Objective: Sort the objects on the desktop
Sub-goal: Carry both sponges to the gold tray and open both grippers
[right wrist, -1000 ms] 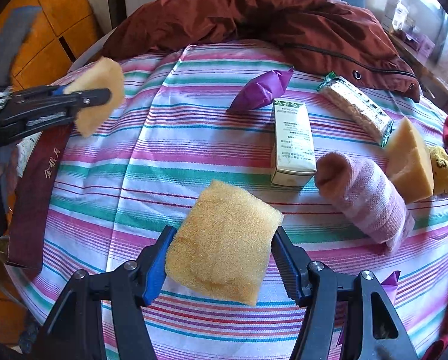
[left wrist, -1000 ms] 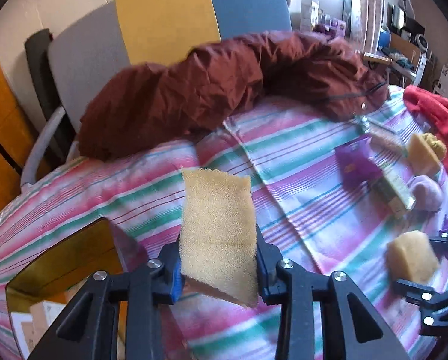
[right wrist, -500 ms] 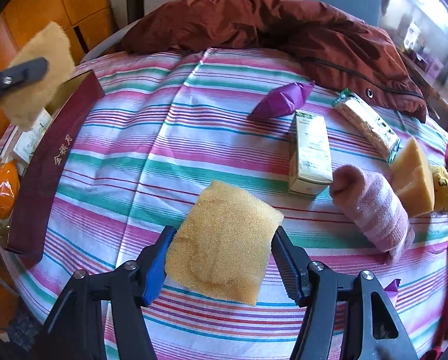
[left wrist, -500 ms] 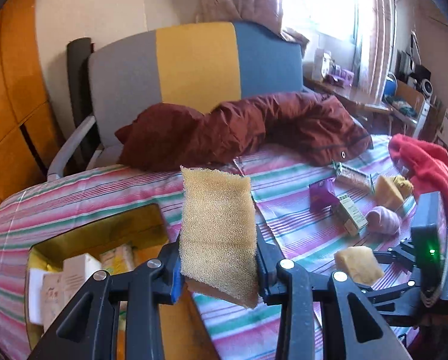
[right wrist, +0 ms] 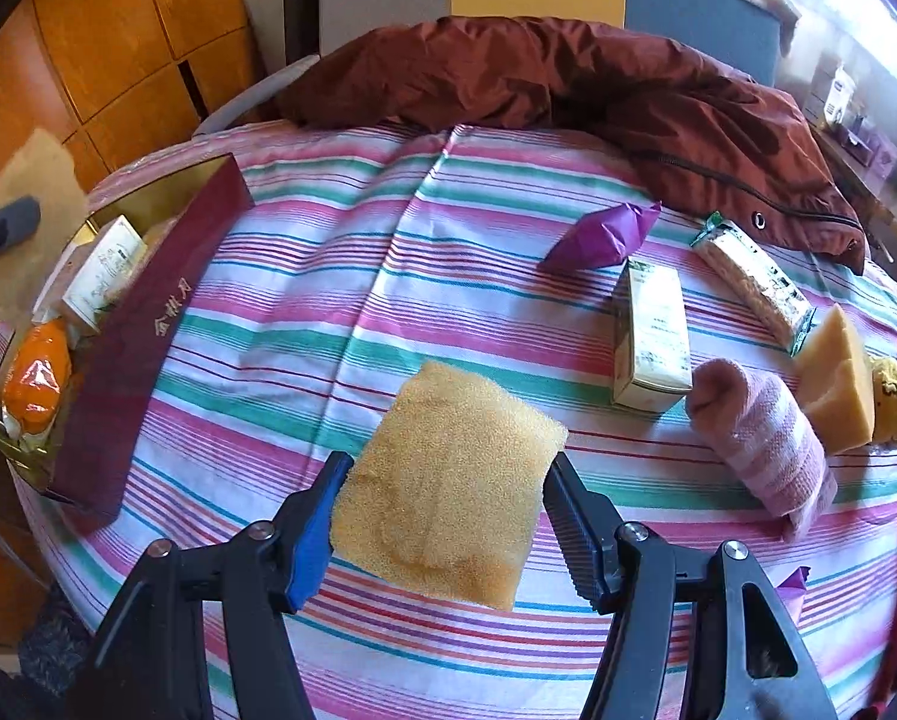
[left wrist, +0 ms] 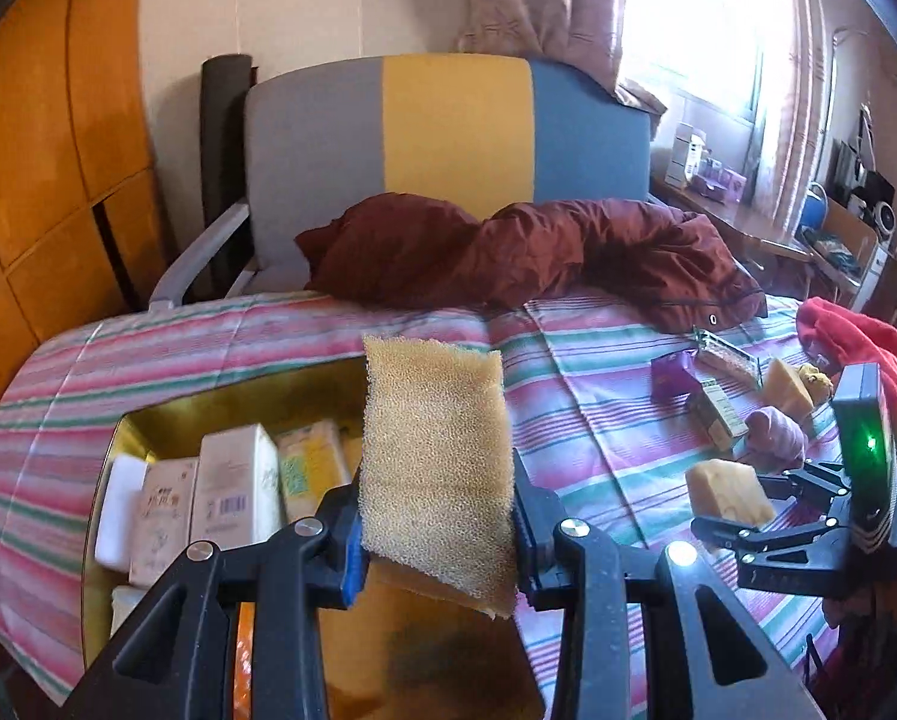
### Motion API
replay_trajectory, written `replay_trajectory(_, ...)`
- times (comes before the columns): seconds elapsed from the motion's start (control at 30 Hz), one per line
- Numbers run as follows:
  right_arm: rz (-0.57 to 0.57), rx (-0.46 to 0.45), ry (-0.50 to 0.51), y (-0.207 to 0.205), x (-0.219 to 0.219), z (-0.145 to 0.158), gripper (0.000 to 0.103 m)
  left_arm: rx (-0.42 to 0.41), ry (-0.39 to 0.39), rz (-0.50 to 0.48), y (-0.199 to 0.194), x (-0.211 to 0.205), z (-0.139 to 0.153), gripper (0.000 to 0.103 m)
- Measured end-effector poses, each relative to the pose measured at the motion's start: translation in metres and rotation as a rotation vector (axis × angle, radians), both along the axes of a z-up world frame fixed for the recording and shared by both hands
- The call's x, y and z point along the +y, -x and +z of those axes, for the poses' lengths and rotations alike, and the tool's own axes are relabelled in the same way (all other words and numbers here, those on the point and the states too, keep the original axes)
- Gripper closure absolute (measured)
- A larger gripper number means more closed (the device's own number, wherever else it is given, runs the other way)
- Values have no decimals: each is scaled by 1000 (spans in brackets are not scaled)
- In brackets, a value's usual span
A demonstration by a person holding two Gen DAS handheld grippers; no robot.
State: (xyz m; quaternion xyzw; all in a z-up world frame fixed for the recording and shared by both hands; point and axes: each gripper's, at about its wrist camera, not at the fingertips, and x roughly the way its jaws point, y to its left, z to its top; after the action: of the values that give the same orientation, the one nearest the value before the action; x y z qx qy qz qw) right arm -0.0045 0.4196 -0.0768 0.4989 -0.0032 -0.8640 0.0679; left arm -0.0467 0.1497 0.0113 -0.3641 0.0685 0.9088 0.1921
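The left gripper (left wrist: 436,531) is clamped on a yellow sponge (left wrist: 433,468) that stands upright between its pads, long axis pointing up and away from the tool. The right gripper (right wrist: 442,531) is clamped on a second sponge (right wrist: 448,492), held flatter and turned at a slant, above the near middle of the striped cloth (right wrist: 340,276).

The relation that matters is sponge to box. In the left wrist view the open gold-lined box (left wrist: 148,420) lies directly below and just to the left of the left-hand sponge, with cartons (left wrist: 232,480) already standing inside it. My judgement is that the left hand is the nearer one and need only lower and let go. The right hand's sponge sits well apart from the box, whose maroon side (right wrist: 148,336) shows at the far left of the right wrist view.

To the right on the cloth lie a purple packet (right wrist: 598,234), a pale carton (right wrist: 652,336), a long wrapped bar (right wrist: 754,282), a rolled pink sock (right wrist: 766,444) and a wedge of yellow foam (right wrist: 838,378). A dark red jacket (left wrist: 538,252) lies along the far edge, before a grey, yellow and blue chair back (left wrist: 448,126). Wooden panels stand on the left and a bright window on the right.
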Motion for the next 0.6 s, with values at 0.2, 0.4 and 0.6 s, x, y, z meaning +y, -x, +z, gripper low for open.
replay_trajectory(0.2,34,23,29,-4,-25,16,39,-13,-14,44,-5,-23,-7,66)
replay_trajectory(0.4,84,65,104,-3,-62,42,39,-49,-26,80,-9,-43,-20,66)
replay_trajectory(0.6,144,85,185,11,-104,59,39,-101,-40,105,-12,-61,-41,66)
